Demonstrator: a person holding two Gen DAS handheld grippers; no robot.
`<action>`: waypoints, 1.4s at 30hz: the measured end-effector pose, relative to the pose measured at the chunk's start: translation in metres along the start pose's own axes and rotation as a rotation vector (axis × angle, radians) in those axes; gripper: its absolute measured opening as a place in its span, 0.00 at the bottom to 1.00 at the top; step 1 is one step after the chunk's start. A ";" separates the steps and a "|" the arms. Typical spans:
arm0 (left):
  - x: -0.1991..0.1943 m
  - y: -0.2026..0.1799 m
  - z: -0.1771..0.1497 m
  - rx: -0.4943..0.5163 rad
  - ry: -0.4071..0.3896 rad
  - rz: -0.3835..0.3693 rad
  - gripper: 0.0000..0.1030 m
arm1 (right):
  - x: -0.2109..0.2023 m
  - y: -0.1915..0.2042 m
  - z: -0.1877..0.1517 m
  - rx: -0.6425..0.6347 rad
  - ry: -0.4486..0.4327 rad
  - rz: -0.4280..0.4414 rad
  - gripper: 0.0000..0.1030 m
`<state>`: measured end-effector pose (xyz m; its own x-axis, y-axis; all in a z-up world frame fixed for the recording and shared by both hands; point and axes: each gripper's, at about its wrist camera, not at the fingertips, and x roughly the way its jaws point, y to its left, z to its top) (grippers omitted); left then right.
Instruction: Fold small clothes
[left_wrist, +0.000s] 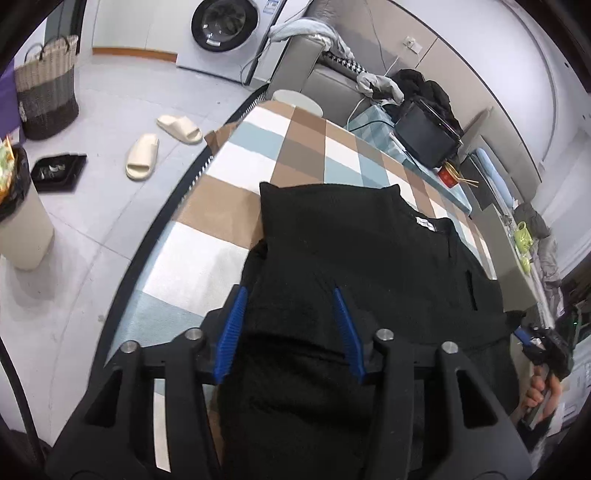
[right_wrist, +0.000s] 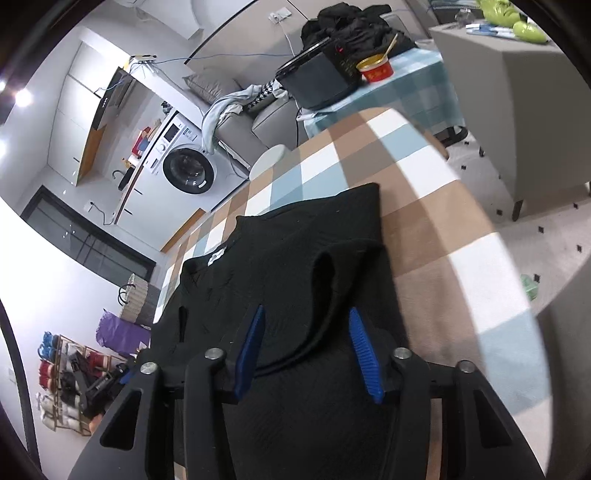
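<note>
A black knitted garment (left_wrist: 351, 240) lies on the checked brown, white and blue cloth (left_wrist: 258, 147) that covers the table. Its sides are folded inward and a white label shows at the neck. My left gripper (left_wrist: 289, 291) hovers over the garment's near left part, its blue pads apart and pressing on nothing. In the right wrist view the same garment (right_wrist: 295, 251) spreads over the checked cloth (right_wrist: 424, 206). My right gripper (right_wrist: 306, 308) stands open above the near right part. That right gripper (left_wrist: 532, 339) also shows at the left wrist view's right edge, held by a hand.
A black box (left_wrist: 428, 136) and a red cup (left_wrist: 448, 177) stand at the table's far end. On the floor to the left are two cream slippers (left_wrist: 144, 155), a woven basket (left_wrist: 46, 88) and a bin (left_wrist: 22, 221). A washing machine (left_wrist: 223, 26) and a grey sofa (left_wrist: 325, 81) stand behind.
</note>
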<state>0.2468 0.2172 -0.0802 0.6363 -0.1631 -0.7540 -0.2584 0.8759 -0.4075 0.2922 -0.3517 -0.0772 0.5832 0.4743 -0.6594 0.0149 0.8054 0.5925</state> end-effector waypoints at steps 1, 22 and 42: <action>0.000 0.000 0.001 -0.009 0.005 -0.021 0.40 | 0.006 0.002 0.002 0.005 0.021 0.008 0.41; -0.015 0.004 0.015 -0.017 -0.035 -0.043 0.41 | 0.011 0.019 0.051 -0.021 -0.033 0.035 0.44; 0.006 0.001 -0.011 -0.010 0.070 -0.046 0.41 | 0.010 0.003 -0.012 -0.005 0.135 -0.031 0.50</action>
<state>0.2421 0.2122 -0.0913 0.5955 -0.2345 -0.7684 -0.2377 0.8622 -0.4474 0.2889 -0.3402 -0.0876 0.4681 0.4928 -0.7335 0.0270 0.8217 0.5693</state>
